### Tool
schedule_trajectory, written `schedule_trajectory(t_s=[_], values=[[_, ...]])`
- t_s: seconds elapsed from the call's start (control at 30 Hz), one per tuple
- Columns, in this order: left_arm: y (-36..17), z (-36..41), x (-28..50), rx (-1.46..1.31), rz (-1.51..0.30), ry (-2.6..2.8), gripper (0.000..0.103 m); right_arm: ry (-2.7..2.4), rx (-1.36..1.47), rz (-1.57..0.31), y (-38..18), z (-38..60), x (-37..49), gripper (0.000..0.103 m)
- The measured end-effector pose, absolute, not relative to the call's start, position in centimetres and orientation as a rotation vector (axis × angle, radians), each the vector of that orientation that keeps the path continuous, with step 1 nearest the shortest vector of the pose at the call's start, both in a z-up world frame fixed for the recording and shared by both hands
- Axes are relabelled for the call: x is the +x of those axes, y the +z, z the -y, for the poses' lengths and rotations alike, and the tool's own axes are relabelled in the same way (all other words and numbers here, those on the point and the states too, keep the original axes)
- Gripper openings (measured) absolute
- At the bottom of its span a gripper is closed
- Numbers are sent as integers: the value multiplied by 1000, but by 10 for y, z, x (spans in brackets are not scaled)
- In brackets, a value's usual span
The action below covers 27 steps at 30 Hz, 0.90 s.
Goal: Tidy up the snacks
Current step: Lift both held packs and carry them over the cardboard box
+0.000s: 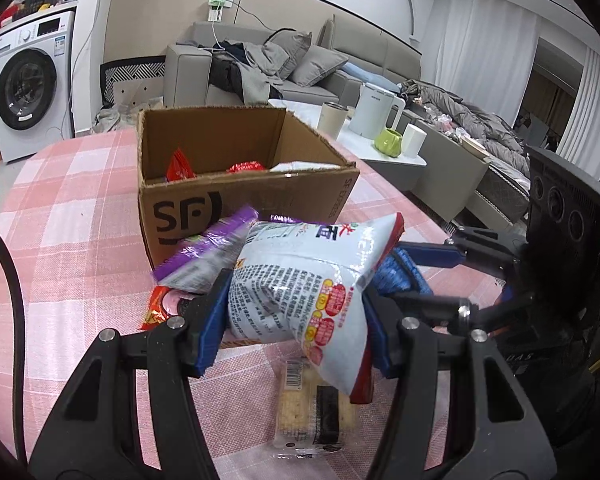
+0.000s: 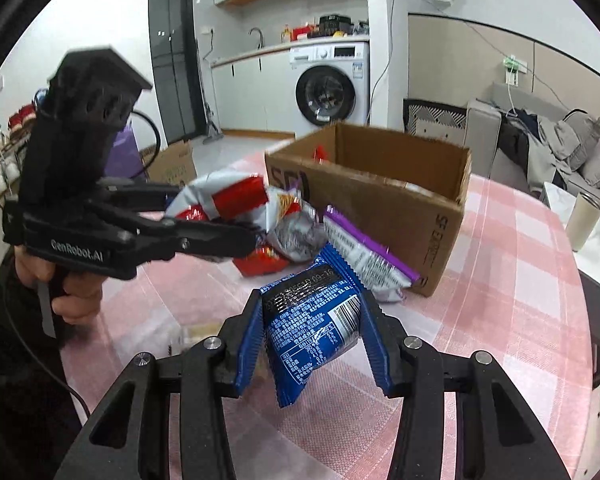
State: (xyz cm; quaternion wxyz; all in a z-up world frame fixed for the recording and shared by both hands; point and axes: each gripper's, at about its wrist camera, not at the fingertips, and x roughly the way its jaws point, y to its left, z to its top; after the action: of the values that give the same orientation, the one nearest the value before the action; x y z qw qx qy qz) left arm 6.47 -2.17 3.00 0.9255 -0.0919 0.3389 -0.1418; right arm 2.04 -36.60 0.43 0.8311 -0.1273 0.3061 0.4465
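Writing on stuff: open brown cardboard box (image 1: 244,200) has a big black "SF" logo on the near wall and "SF EXPRESS" down the side wall. The black body of the left claw (image 2: 216,220) reads "GenRobot.AI" in the right cam. Blue pack has a printed date starting w/ what looks like 2025 and ending 09-16, plus a barcode; rest is tiny Chinese print I can't read.

Left claw (image 1: 296,320): clamped on a puffy white snack bag w/ red edge (image 1: 304,280), black text block and red/yellow circles on its back. Bag is up off the worktop, tilted, just in front of the box.

Right claw (image 2: 312,332): closed down narrow on a small shiny blue snack pack (image 2: 314,324), pads pressing both sides, pack hanging clear of the worktop.

Worktop: round, pink-and-white checked cloth (image 1: 72,208).

Still lying there: purple-and-silver flat packet (image 1: 208,252) leaning against the box front; red wrapper (image 1: 158,308) under it; clear-wrapped pale cracker bar w/ barcode (image 1: 312,412) flat on the cloth, right below the white bag.

In the box: red packets (image 1: 179,166) and sth white (image 1: 300,166), partly hidden by the walls.

Hand: a person's hand (image 2: 72,284) on the left claw's grip, seen from the right cam.

Bkgd: white front-load washer (image 2: 332,88).
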Motion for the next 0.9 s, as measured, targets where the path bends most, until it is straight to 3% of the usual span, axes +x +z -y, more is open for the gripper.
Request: schedule_trajectory(t_s=[0.9], values=[[76,-2,83,-202,-604,-119,56,804,-65,-539,60,348,64,47]])
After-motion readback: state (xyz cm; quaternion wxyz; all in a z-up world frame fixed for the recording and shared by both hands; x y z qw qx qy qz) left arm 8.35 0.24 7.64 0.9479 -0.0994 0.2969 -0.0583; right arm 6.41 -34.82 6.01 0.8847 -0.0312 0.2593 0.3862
